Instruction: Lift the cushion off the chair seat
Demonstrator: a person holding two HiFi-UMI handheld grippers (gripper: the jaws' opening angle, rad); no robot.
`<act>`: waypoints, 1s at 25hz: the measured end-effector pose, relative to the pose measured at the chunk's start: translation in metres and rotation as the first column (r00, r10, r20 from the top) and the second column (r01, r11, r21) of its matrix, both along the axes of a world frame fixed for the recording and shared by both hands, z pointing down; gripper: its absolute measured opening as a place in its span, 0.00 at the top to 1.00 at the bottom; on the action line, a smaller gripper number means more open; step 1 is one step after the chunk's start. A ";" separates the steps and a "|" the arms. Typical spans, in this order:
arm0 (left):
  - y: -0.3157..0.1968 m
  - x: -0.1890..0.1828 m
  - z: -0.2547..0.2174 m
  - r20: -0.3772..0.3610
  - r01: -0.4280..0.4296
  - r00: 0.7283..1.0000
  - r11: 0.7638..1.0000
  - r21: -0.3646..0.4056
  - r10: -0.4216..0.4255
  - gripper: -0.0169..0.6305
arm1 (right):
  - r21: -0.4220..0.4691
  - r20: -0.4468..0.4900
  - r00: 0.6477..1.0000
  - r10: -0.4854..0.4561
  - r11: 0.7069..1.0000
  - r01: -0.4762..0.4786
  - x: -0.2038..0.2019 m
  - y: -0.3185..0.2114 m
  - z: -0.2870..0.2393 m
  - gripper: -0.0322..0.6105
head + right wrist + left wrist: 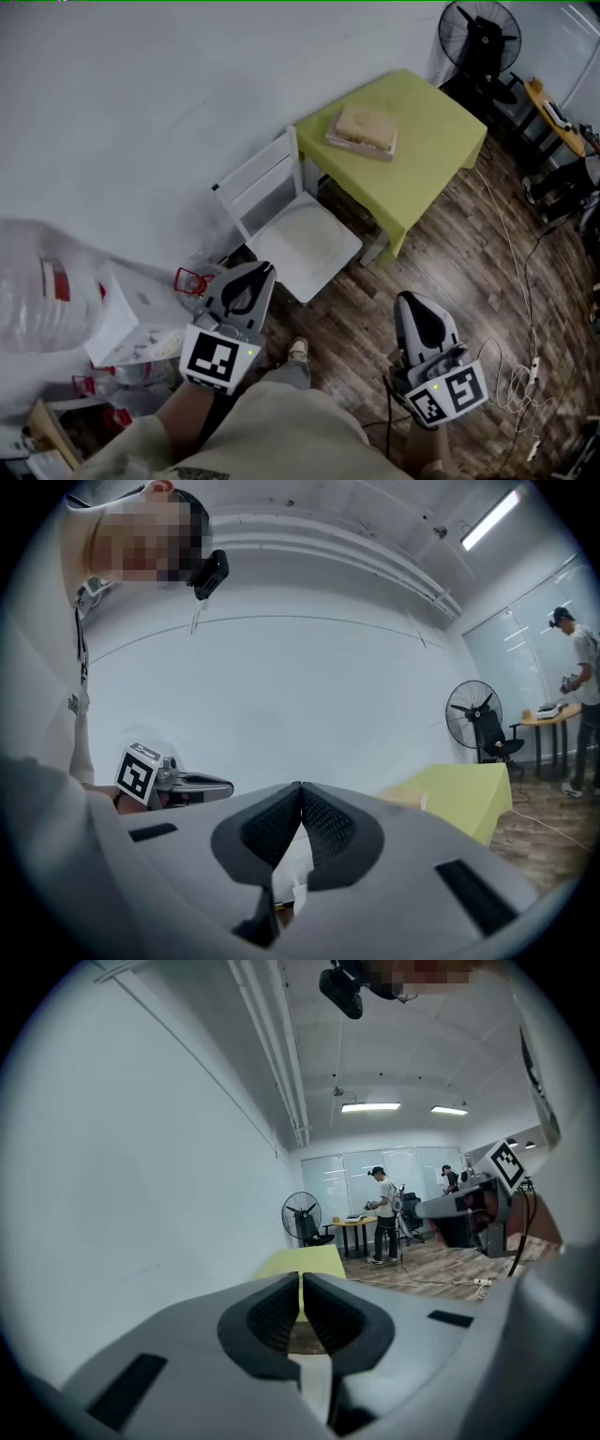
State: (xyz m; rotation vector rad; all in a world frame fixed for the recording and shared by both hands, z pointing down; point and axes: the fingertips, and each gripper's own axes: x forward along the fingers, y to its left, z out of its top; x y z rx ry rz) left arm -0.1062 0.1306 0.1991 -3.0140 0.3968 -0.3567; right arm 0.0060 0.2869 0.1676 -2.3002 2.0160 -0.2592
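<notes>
A white chair (272,183) stands by the wall with a pale cushion (307,237) lying on its seat. My left gripper (263,270) is shut and empty, its tip just short of the seat's near left corner. To the right, over the wood floor, my right gripper (411,300) is also shut and empty, short of the chair. In the left gripper view the closed left gripper (300,1283) points toward the green table (302,1262). In the right gripper view the closed right gripper (301,789) hides most of the chair.
A green table (417,141) beyond the chair carries a flat tan block (362,131). A black fan (480,33) stands at the back. Plastic bags and boxes (56,295) crowd the left. Cables (525,281) run over the floor at right. A person (384,1215) stands far off.
</notes>
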 end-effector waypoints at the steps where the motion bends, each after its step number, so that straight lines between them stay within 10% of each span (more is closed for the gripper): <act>1: -0.011 0.005 0.002 0.001 0.002 1.000 1.000 -0.007 -0.002 0.93 | -0.009 0.001 1.000 -0.006 1.000 0.006 0.005 -0.012 0.003 0.92; 25: -0.128 0.034 0.059 0.029 0.116 0.993 0.977 -0.180 -0.113 0.93 | -0.128 0.059 0.992 -0.113 0.985 0.119 0.057 -0.150 0.065 0.92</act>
